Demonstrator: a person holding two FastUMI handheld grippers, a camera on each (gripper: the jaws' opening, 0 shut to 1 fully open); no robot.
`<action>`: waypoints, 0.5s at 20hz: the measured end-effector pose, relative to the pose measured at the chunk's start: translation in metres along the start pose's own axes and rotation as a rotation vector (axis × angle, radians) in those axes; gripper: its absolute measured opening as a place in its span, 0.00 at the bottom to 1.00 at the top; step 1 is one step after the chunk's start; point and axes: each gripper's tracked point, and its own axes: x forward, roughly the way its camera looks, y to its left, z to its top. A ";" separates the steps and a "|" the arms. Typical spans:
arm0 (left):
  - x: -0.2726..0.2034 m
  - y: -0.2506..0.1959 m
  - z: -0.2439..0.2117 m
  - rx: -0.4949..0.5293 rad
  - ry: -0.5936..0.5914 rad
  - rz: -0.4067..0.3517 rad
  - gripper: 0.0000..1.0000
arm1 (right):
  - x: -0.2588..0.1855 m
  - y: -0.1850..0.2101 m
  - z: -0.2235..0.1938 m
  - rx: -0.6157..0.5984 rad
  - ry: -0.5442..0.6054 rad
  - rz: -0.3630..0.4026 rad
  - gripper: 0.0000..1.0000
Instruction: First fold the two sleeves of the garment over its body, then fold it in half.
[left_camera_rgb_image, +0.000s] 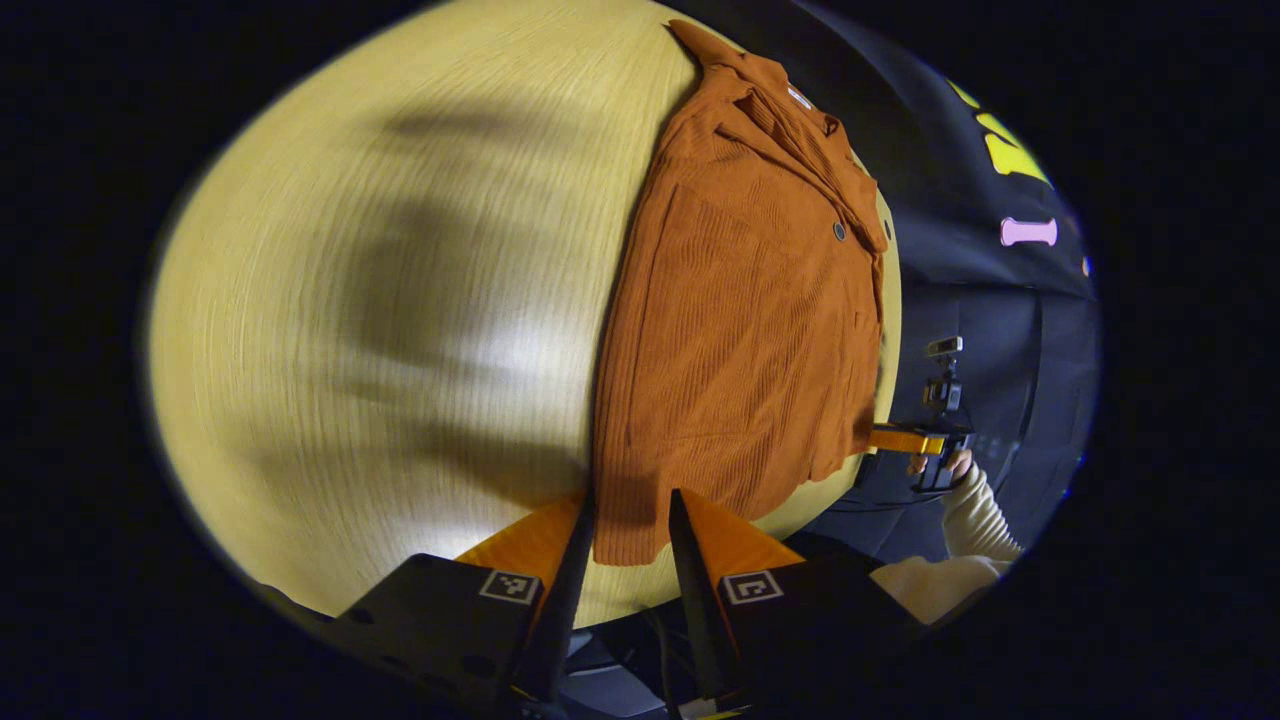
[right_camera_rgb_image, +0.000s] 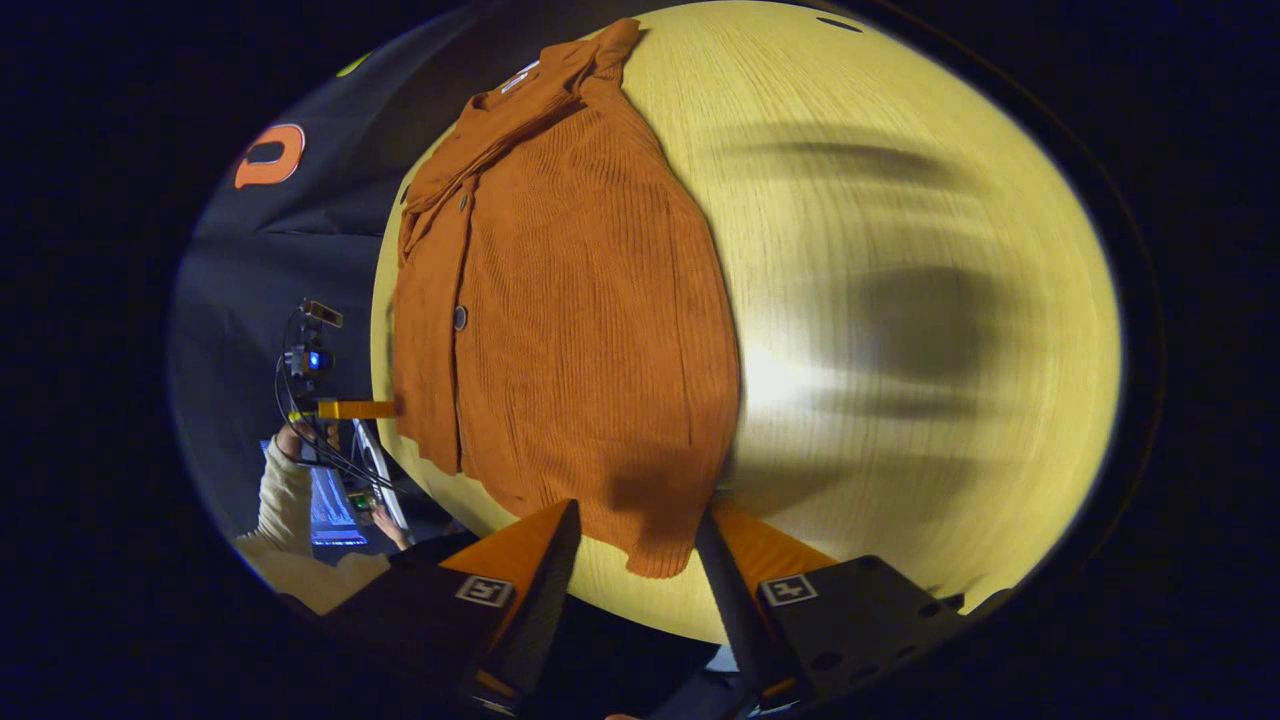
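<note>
An orange garment lies as a long strip on the wooden table, sleeves tucked over its body. The left gripper and right gripper both gape apart at its hem corners, clasping nothing; a shallow pinch could catch one layer and spill the tucked sleeves

Cream ribbed sleeve; square-marked gripper mounts.

Pale wood-grain table, lit brightly near its centre and crossed by soft dark shadows; black cloth wall behind its far edge; small glowing screen below the table edge.
</note>
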 end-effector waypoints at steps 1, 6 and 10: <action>0.001 0.001 -0.004 -0.019 0.017 0.004 0.40 | 0.002 0.003 0.002 0.012 -0.002 0.019 0.63; 0.016 -0.026 -0.014 0.009 0.070 -0.068 0.09 | 0.006 0.007 0.004 0.035 -0.016 0.068 0.51; 0.026 -0.036 0.000 -0.037 0.048 -0.103 0.08 | 0.007 -0.003 0.003 0.055 -0.017 0.051 0.50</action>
